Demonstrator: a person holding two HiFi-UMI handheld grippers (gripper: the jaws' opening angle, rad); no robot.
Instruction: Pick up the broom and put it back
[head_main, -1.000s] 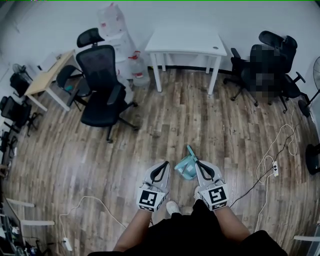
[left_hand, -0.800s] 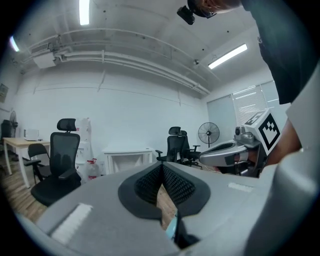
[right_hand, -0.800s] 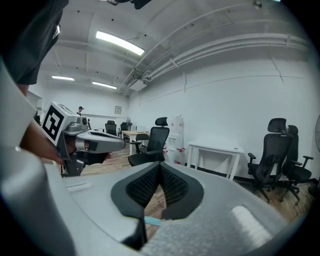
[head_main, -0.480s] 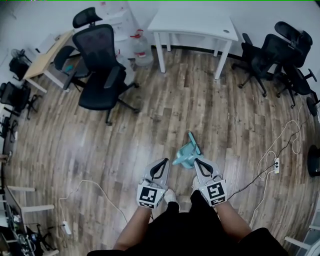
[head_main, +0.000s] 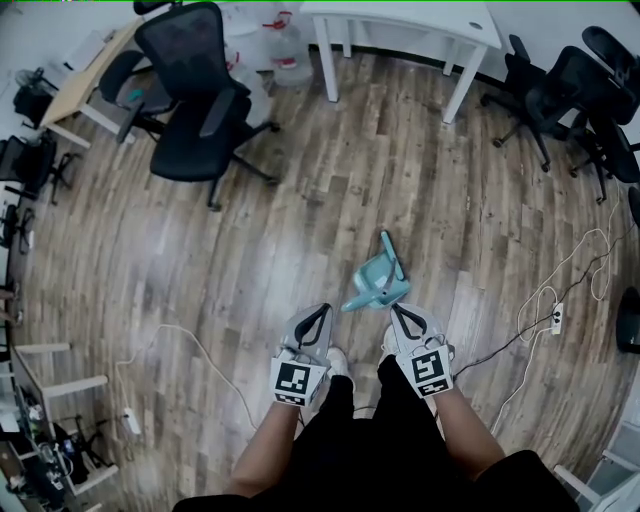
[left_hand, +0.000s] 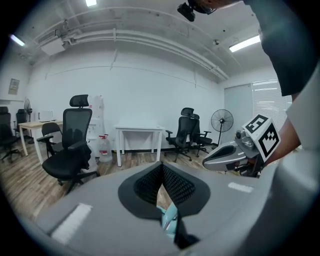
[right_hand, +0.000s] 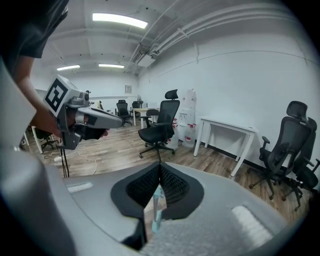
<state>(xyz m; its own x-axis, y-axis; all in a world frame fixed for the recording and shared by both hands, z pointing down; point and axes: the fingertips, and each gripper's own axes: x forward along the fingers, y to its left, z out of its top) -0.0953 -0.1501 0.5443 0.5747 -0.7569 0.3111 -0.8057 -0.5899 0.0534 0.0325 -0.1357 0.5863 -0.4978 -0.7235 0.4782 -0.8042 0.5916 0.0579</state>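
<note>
Broom (head_main: 376, 282), a teal hand-sized one, is seen lying tipped on the wooden floor (head_main: 300, 230), just beyond both tools. The left gripper (head_main: 320, 315) and right gripper (head_main: 398, 313) are held closed and empty beside each other, aimed at it, presumably because no grasp has yet been begun.

Wood floor (head_main: 300, 250), white table (head_main: 400, 18), black chairs (head_main: 190, 110)

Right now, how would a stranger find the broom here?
From the white table at the far wall, follow the wooden floor toward the person. The small teal plastic broom lies just ahead of the white shoe. Alone among black office chairs, it is teal and low.
</note>
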